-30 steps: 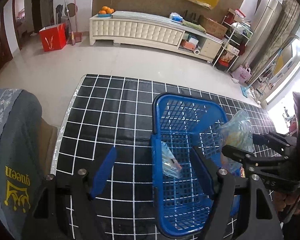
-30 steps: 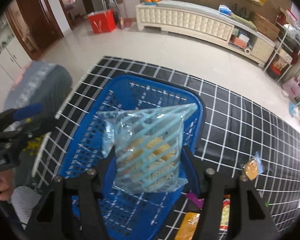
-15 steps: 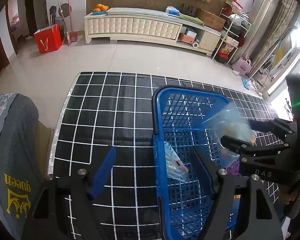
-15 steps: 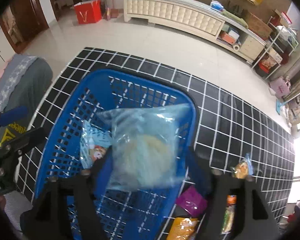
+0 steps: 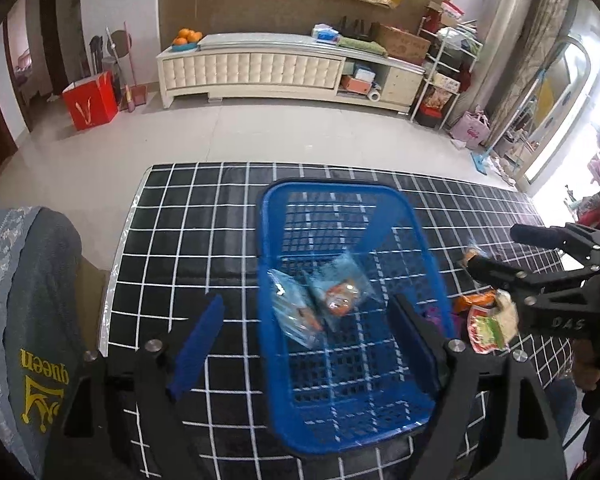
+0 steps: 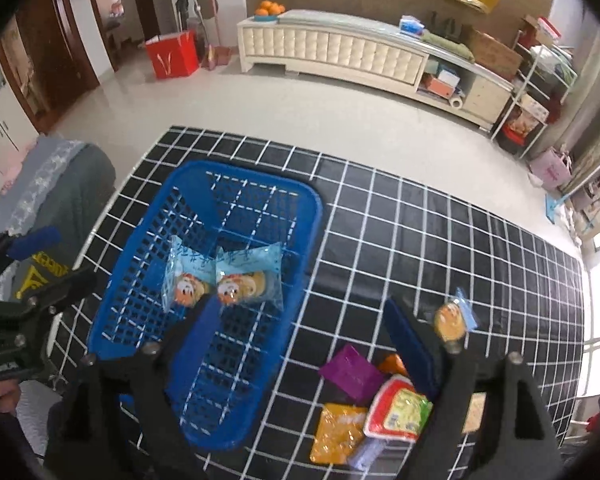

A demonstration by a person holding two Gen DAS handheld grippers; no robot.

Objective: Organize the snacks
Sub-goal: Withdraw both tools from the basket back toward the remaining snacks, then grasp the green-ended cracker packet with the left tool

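Tongs on both sides stand wide and empty, jaws just opened, left gripper (image 5: 306, 344) and right gripper (image 6: 300, 336) above the blue plastic mesh basket (image 6: 140, 280) holding two clear cookie packets (image 6: 246, 276).

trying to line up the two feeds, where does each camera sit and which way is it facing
Left wrist: on the left gripper, tilted down at the blue plastic mesh basket on the black grid-pattern table; the right gripper and its holding hand show at right.
Right wrist: on the right gripper, tilted down at basket and loose snack packets; the left gripper shows at left.
Shared: basket, two clear biscuit packets, table, cream cabinet.
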